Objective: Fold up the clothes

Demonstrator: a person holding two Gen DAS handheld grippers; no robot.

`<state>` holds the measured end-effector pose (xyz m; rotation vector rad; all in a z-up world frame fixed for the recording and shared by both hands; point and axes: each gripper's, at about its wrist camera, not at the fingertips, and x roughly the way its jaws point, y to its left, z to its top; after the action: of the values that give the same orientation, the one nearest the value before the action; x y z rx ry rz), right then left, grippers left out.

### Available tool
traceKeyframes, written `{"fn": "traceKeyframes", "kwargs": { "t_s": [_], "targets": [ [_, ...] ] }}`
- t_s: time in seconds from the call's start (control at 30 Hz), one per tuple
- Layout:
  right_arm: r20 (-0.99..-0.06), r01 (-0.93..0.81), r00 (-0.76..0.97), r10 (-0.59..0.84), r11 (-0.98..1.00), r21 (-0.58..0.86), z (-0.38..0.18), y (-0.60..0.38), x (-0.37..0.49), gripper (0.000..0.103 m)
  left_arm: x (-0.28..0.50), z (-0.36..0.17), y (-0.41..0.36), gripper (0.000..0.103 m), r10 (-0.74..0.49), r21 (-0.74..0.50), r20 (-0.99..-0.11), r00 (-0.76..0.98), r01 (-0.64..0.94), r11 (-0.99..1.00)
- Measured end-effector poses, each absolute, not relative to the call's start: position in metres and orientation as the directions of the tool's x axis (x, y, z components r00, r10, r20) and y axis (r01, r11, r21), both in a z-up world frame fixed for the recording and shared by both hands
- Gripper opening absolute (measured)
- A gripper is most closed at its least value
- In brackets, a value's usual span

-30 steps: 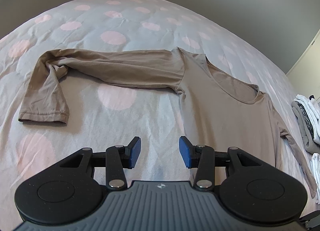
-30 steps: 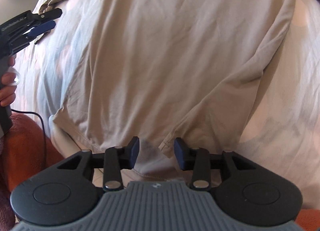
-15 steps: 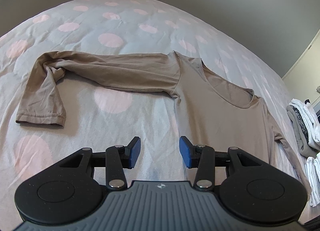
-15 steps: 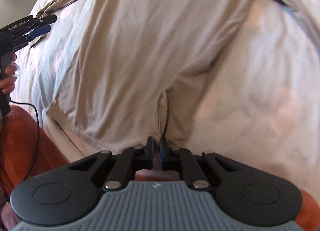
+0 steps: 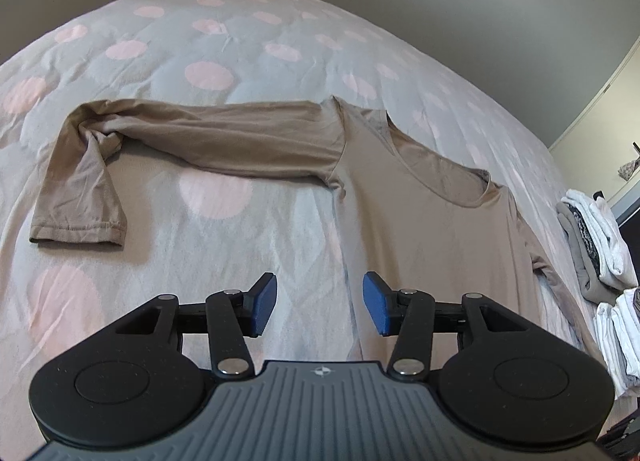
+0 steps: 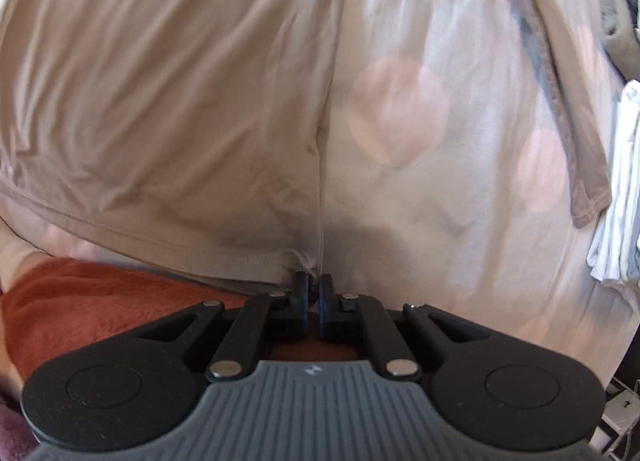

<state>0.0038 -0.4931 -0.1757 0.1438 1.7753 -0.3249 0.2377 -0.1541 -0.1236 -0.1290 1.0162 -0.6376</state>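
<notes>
- My right claw (image 6: 315, 295) is clamped on the bottom hem corner of the beige long-sleeved shirt (image 5: 420, 221), right where the side seam meets the hem; the pads are pressed together with a pinch of cloth between them.
- My left claw (image 5: 319, 307) has its jaws opening with nothing in the gap; it hangs above the bed (image 5: 240, 45), just beside the shirt's left side edge.
- The shirt lies face up on the spotted bedcover, its long axis running from the hem near me to the neckline farther off.
- Its left sleeve (image 5: 224, 137) stretches out sideways and bends back toward me at the elbow, the cuff well apart from the body; that sleeve lies ahead and left of my left claw, so the left hand is plainly the nearer one for it.
- The right sleeve (image 6: 560, 93) runs along the shirt's right side, close to a stack of folded clothes (image 5: 596, 237).
- I judge the fold turns on that seam line: whatever I pull must travel along or across it.
- The right wrist view is blurred, so I can't be sure how much cloth is caught.
</notes>
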Motion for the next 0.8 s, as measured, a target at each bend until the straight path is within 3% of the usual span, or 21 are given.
{"fn": "traceKeyframes", "kwargs": {
  "t_s": [0.13, 0.2, 0.23, 0.27, 0.4, 0.53, 0.73, 0.8],
  "targets": [
    [-0.973, 0.255, -0.22, -0.072, 0.958, -0.129, -0.176, -0.496, 0.007, 0.009, 0.238, -0.143, -0.163, 0.046, -0.516, -0.363, -0.819, 0.253, 0.468, 0.806],
    [-0.988, 0.29, -0.147, -0.045, 0.953, -0.086, -0.16, -0.504, 0.002, 0.02, 0.235, -0.149, -0.167, 0.046, -0.487, -0.34, -0.848, 0.208, 0.491, 0.802],
    [-0.996, 0.315, -0.084, -0.032, 0.947, -0.057, -0.148, -0.51, -0.001, 0.033, 0.233, -0.147, -0.169, 0.046, -0.478, -0.328, -0.857, 0.194, 0.51, 0.795],
    [-0.999, 0.334, -0.024, -0.023, 0.942, -0.03, -0.137, -0.514, -0.005, 0.036, 0.231, -0.145, -0.171, 0.046, -0.467, -0.315, -0.865, 0.18, 0.529, 0.788],
    [-0.955, 0.395, 0.29, -0.055, 0.916, 0.067, -0.101, -0.533, -0.017, 0.039, 0.217, -0.138, -0.179, 0.046, -0.41, -0.255, -0.905, 0.118, 0.621, 0.741],
    [-0.852, 0.517, 0.52, -0.063, 0.817, 0.255, -0.106, -0.561, -0.027, 0.041, 0.194, -0.141, -0.187, 0.046, -0.256, -0.111, -0.962, 0.09, 0.729, 0.675],
    [-0.781, 0.618, 0.623, -0.042, 0.639, 0.458, -0.154, -0.569, -0.01, 0.043, 0.177, -0.167, -0.195, 0.046, -0.094, -0.077, -0.995, -0.022, 0.766, 0.638],
    [-0.767, 0.637, 0.641, -0.037, 0.583, 0.504, -0.164, -0.58, -0.017, 0.049, 0.174, -0.176, -0.198, 0.04, -0.051, -0.061, -0.998, -0.037, 0.77, 0.635]
  ]
}}
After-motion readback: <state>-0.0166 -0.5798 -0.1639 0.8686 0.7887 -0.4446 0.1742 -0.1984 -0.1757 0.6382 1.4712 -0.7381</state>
